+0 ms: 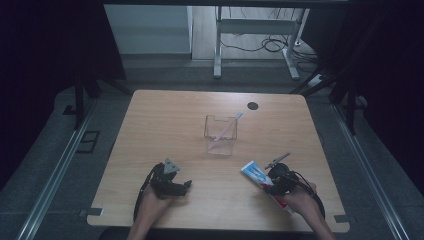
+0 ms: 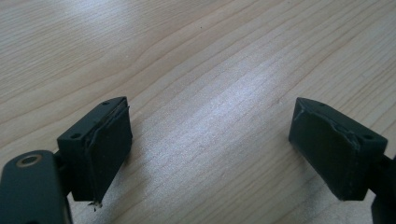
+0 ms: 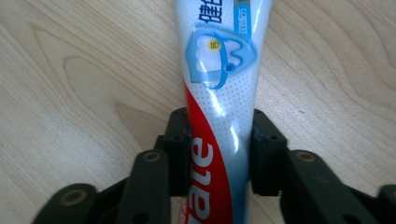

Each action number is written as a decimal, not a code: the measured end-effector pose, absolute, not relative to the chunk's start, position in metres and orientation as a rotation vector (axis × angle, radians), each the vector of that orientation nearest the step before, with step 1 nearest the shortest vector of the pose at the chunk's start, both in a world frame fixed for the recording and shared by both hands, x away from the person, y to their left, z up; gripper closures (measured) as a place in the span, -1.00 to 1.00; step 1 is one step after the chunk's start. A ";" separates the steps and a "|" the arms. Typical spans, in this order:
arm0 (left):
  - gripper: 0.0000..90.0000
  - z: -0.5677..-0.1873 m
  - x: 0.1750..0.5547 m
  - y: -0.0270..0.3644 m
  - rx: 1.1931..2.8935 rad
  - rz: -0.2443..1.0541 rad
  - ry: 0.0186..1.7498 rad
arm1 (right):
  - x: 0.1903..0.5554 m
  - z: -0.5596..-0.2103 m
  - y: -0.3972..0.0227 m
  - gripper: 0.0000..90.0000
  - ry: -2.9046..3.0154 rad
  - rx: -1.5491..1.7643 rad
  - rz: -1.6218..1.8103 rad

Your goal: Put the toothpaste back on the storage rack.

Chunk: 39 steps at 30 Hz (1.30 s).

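Observation:
A white, red and blue toothpaste tube (image 1: pixel 252 172) lies flat on the wooden table (image 1: pixel 165 115) near the front right. My right gripper (image 1: pixel 272 185) is shut on it. In the right gripper view both pads press the tube (image 3: pixel 219 84) from either side around its middle, at the gripper's (image 3: pixel 219 154) tips. My left gripper (image 1: pixel 186 186) rests low at the front left. In the left gripper view its jaws (image 2: pixel 210 140) stand wide apart over bare wood with nothing between them.
A clear plastic cup (image 1: pixel 220 136) stands at the table's middle with a pink toothbrush (image 1: pixel 227 127) leaning in it. A small black round mark (image 1: pixel 253 105) lies at the far side. A metal desk frame (image 1: pixel 218 45) stands on the floor beyond.

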<state>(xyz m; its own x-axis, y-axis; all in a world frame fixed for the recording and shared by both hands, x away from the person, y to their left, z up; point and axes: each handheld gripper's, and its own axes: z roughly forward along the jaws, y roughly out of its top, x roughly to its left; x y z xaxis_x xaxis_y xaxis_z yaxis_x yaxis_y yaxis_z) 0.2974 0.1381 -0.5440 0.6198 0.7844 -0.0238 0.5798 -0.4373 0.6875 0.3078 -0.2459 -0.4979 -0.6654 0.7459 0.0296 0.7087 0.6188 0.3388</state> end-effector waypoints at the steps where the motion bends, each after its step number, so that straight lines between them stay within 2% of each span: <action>1: -0.70 -0.544 0.297 0.138 2.173 0.394 1.066 | 0.308 -0.497 -0.246 0.53 2.725 1.225 0.492; 8: -0.70 -0.544 0.297 0.138 2.171 0.393 1.069 | 0.305 -0.496 -0.251 0.61 2.705 1.234 0.554; 39: -0.70 -0.544 0.298 0.138 2.171 0.395 1.066 | 0.311 -0.453 -0.247 0.62 2.516 1.141 0.951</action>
